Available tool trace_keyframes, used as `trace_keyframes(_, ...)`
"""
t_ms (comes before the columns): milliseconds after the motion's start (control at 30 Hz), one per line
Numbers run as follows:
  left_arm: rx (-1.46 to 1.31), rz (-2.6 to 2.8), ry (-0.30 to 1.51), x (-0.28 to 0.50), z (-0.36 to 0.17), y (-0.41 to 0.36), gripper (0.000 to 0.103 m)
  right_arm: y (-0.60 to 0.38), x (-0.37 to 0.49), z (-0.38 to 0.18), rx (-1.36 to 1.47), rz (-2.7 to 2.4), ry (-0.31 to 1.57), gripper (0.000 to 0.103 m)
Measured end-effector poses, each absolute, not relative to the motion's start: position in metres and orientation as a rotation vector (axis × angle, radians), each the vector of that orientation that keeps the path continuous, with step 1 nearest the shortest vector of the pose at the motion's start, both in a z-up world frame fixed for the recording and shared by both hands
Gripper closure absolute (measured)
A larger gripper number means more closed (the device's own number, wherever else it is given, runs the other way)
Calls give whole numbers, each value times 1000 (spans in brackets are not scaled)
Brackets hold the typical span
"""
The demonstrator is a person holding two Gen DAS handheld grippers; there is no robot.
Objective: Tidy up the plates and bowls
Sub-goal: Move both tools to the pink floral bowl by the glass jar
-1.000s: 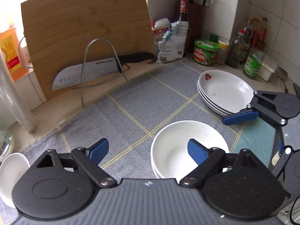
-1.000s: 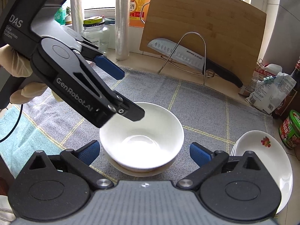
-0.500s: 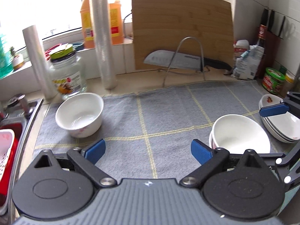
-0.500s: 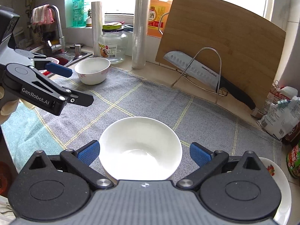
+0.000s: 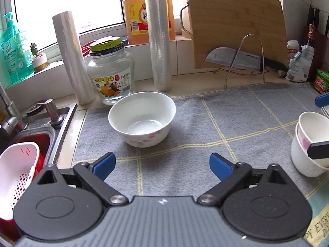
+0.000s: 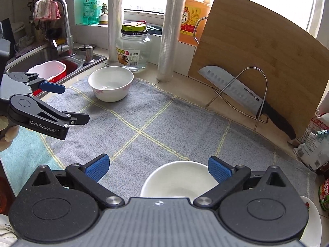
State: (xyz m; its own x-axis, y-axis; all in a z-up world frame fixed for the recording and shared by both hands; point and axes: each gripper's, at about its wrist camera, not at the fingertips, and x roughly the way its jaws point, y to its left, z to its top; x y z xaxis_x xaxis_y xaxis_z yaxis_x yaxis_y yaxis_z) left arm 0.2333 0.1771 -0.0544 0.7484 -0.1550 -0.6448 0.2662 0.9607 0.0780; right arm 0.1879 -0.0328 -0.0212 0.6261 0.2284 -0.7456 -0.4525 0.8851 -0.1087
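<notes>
A white bowl with pink flowers [image 5: 142, 118] stands alone on the grey mat, near the sink; it also shows in the right wrist view [image 6: 111, 83]. My left gripper [image 5: 161, 165] is open and empty, a short way in front of that bowl; it also shows in the right wrist view [image 6: 70, 105]. A stack of white bowls [image 5: 311, 142] stands at the right. My right gripper [image 6: 157, 167] is open and empty just above and behind that stack [image 6: 178, 182]. The rim of a white plate [image 6: 312, 222] shows at the lower right.
A grey checked mat [image 6: 156, 121] covers the counter. Behind it stand a glass jar [image 5: 111, 70], two film rolls [image 5: 159, 35], a bamboo cutting board [image 5: 236, 22] and a knife on a wire rack [image 5: 242, 59]. A sink with a red-and-white basket [image 5: 18, 175] lies left.
My left gripper has swung left from the bowl stack to face the flowered bowl and moved closer to it. My right gripper has pulled back from the stack.
</notes>
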Motion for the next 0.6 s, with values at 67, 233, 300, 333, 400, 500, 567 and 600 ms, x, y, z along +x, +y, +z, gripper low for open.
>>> trace_keyframes(67,167,-253,686,245,-58,188,5,-17,191,-22,-306,368,817,0)
trace_keyframes(233,155,-295,687,271,-70,203,5,15,204,-24,-293,348,849,0)
trace_keyframes(300,158,-312,688,279,-76,204,5,23,212,-24,-295,347,858,0)
trace_keyframes(333,163,-317,688,281,-78,204,5,26,217,-25,-296,349,863,0)
trace_keyframes(400,177,-328,685,286,-82,204,5,33,227,-26,-294,354,872,0)
trace_keyframes(500,204,-333,665,291,-86,205,5,42,244,-26,-292,368,878,0)
trace_keyframes(567,213,-336,656,294,-87,206,5,49,256,-27,-293,384,879,0)
trace_keyframes(600,211,-340,655,296,-87,207,6,53,261,-28,-294,391,879,0)
